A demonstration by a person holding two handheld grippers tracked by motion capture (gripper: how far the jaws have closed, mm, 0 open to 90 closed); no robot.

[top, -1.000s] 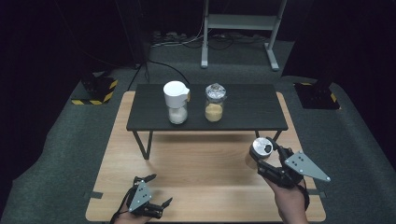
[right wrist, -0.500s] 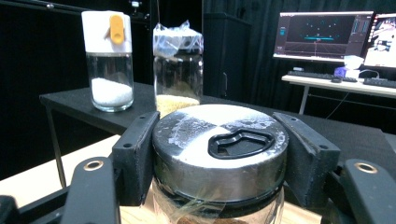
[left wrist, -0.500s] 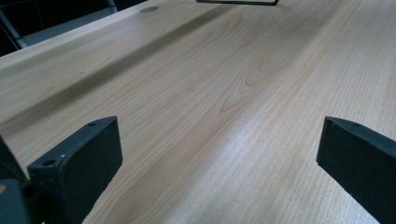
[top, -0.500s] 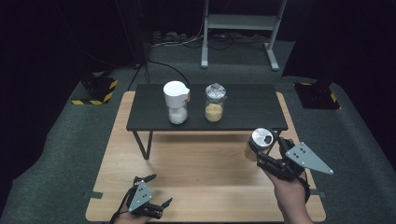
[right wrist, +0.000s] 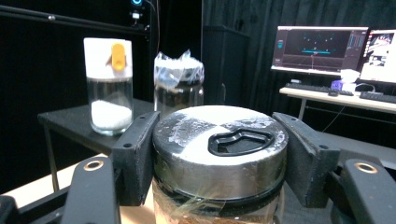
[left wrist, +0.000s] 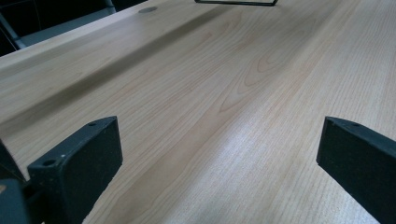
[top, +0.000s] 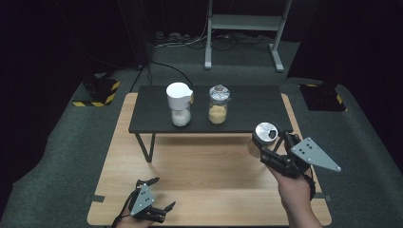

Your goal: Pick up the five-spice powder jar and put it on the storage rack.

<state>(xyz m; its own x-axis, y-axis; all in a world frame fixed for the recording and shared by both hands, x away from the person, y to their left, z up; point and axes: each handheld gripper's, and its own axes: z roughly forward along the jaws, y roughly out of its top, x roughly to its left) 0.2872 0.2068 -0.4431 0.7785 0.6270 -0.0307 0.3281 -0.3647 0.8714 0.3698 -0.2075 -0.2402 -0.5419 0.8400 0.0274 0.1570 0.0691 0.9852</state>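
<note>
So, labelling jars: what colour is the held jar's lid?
Silver lid; right gripper view.

Left gripper [top: 154, 198]: black frame, small grey three-cornered plate on top, seen at 7 o'clock in the high view.
Left jaws: matte black blocks with flat faces; a small screw hole in the top of the one at 8 o'clock in the left gripper view.
Right gripper [right wrist: 219, 163]: black body, larger grey three-cornered plate with small dark holes.
Right jaws: black wedge-shaped pads, each with a tiny screw; brass-ringed holes in the black arms behind.
Cable: thin, black, trailing from the left gripper.
</note>
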